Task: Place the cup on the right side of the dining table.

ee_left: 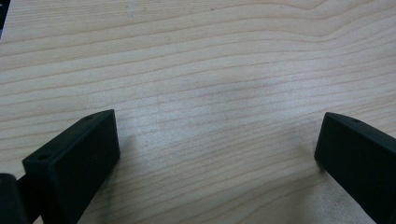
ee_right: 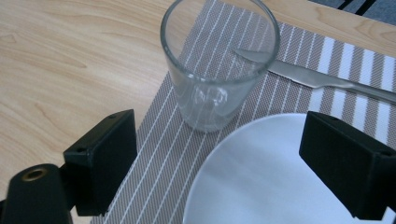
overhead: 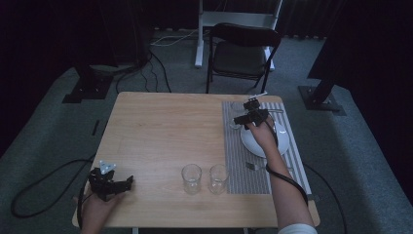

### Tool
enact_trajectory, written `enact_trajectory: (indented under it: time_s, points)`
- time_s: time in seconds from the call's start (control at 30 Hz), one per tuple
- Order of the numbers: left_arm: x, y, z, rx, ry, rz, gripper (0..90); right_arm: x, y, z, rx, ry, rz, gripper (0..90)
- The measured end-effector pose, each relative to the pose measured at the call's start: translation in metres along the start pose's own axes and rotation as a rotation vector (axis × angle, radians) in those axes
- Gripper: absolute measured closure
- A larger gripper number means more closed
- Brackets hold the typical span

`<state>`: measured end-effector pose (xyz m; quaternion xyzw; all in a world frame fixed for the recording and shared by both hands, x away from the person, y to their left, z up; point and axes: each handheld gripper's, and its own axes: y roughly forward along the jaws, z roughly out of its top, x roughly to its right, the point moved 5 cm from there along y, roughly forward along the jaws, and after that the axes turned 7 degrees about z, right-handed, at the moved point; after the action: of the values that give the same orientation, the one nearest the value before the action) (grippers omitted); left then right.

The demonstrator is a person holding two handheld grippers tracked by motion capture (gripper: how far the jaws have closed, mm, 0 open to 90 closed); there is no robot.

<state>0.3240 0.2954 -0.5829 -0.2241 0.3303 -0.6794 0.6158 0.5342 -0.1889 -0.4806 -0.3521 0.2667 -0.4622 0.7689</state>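
Right gripper (ee_right: pixel 219 163) was seen w/ jaws wide apart, nothing clamped betw. them; it was held over the striped placemat (ee_right: pixel 168 154) at the far right part of the table. In the right gripper view the clear glass (ee_right: pixel 217 70) stood upright on the mat just ahead of the jaws, not touched by either one. Just beside the glass, on the near side, the rim of the white plate (ee_right: pixel 261 177) was seen under the right-hand jaw. A knife (ee_right: pixel 317 79) lay flat on the mat behind the glass, its tip seen thru the glass wall. In the high view the right gripper (overhead: pixel 252 116) was seen at the plate's (overhead: pixel 282 144) far-left edge, w/ the person's hand over the plate.

Left gripper (ee_left: pixel 217 154) was seen w/ jaws also spread apart, empty, only bare wood of the table (ee_left: pixel 210 60) betw. them. In the high view it (overhead: pixel 108 181) was held low at the near-left corner, well apart from everything else.

Further out, two more glasses (overhead: pixel 191 178) (overhead: pixel 218 178) were seen side by side near the front edge, the right one on the mat's left edge. A fork (overhead: pixel 257 166) lay on the mat near the plate's near side. Beyond the table a dark chair (overhead: pixel 242 53) stood on the carpet.
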Motion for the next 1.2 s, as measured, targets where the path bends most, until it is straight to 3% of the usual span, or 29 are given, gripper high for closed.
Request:
enact_trajectory:
  time_s: [0.33, 0.63, 1.03, 1.2]
  points:
    - [0.000, 0.000, 0.000, 0.000, 0.000, 0.000, 0.3, -0.004, -0.017, -0.018, 0.067, -0.014, 0.019, 11.0]
    - [0.000, 0.000, 0.000, 0.000, 0.000, 0.000, 0.3, -0.006, -0.040, -0.051, 0.113, -0.032, -0.005, 11.0]
    - [0.000, 0.000, 0.000, 0.000, 0.000, 0.000, 0.3, -0.004, -0.065, -0.115, 0.167, 0.017, -0.004, 11.0]
    - [0.000, 0.000, 0.000, 0.000, 0.000, 0.000, 0.3, 0.000, -0.072, -0.141, 0.162, 0.031, -0.010, 11.0]
